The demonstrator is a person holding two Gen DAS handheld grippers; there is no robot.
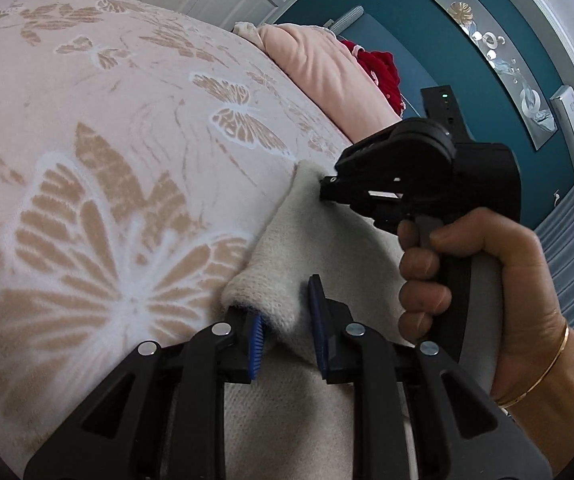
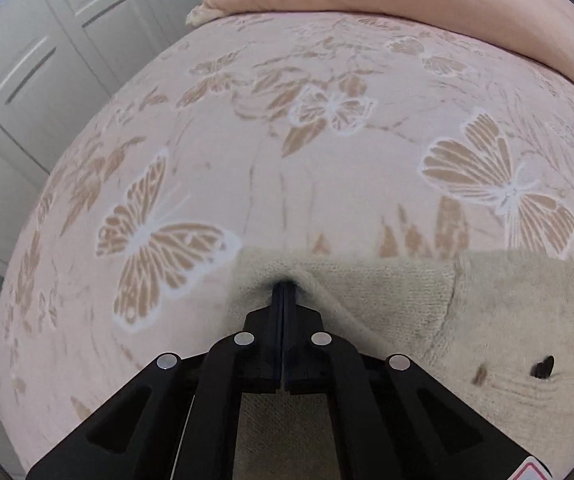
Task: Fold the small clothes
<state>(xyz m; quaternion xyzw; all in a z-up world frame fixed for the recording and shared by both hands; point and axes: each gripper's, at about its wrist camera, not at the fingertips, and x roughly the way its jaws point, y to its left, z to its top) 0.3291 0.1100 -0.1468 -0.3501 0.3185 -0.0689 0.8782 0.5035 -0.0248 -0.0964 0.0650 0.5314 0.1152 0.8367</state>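
A small cream knitted garment (image 1: 307, 248) lies on a pink bedspread with butterflies (image 1: 107, 140). In the left wrist view my left gripper (image 1: 287, 320) is open, its blue pads (image 1: 255, 336) on either side of a raised fold of the garment's edge. My right gripper (image 1: 325, 190), held in a hand, pinches the garment's far edge. In the right wrist view the right gripper (image 2: 283, 286) is shut on the cream garment (image 2: 487, 320), which spreads to the right and has small dark marks on it.
A pink pillow or duvet (image 1: 319, 64) and a red cloth (image 1: 383, 72) lie at the far end of the bed. White wardrobe doors (image 2: 47, 60) stand on the left. A teal wall (image 1: 427, 40) with a picture is behind.
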